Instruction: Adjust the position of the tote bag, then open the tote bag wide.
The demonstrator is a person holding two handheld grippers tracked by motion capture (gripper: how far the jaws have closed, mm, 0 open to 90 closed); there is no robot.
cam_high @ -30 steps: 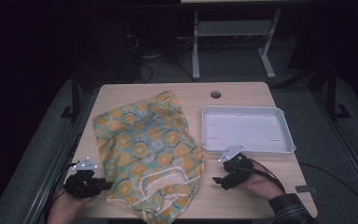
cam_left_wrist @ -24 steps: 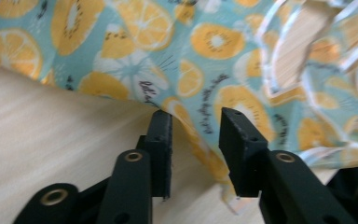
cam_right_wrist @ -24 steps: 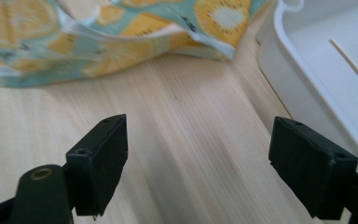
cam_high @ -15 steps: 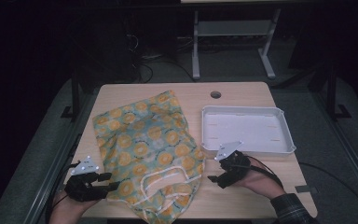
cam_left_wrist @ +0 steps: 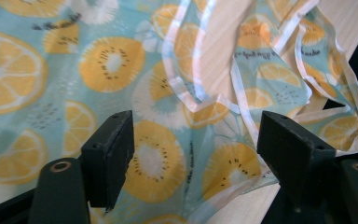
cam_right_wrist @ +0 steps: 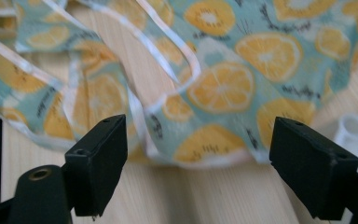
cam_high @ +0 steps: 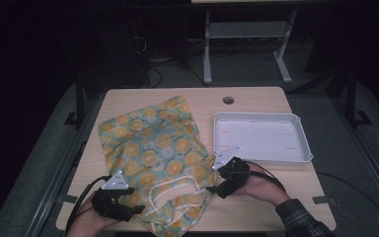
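Fruit-print bag (cam_high: 153, 153), left tool (cam_left_wrist: 193, 154) wide open, holding nothing

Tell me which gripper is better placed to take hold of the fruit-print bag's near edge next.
Left, probably. The left gripper has just opened, with the turquoise orange-slice-print fabric bag lying between its jaws. The right gripper is open above bare wooden table, short of the hem.

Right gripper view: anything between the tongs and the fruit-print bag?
Nothing visible. The right tongs stand open over bare table, with the bag's near edge straight ahead and no other thing in the gap.
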